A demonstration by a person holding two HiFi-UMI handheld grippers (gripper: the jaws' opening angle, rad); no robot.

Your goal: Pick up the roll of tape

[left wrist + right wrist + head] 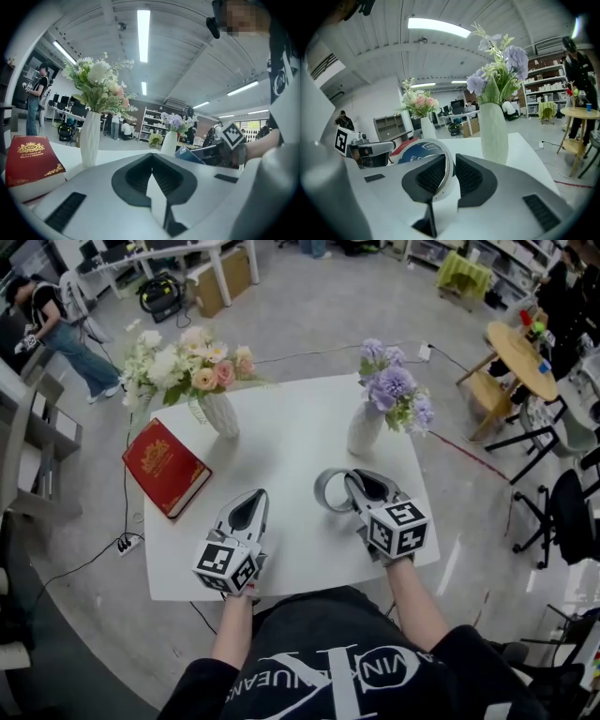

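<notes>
Held roll of tape (415,152) in right gripper (449,164), over near part of counter (300,418).
Nearest: found left gripper (152,159) clenched on nothing. Saw right gripper grasping the roll by its thin wall, upright, apparently just off the counter. Beyond: noted vase of lilac flowers (364,432) close ahead. Judged slip or pivot possible from so narrow a bite; feared knocking the vase on any forward swing.

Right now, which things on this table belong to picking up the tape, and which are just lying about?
Job in hand: grey roll of tape; right gripper, shut on the roll's wall.
Lying about: red hardcover book; ribbed white vase of pink and cream flowers; white vase of purple flowers; left gripper, shut and empty.
</notes>
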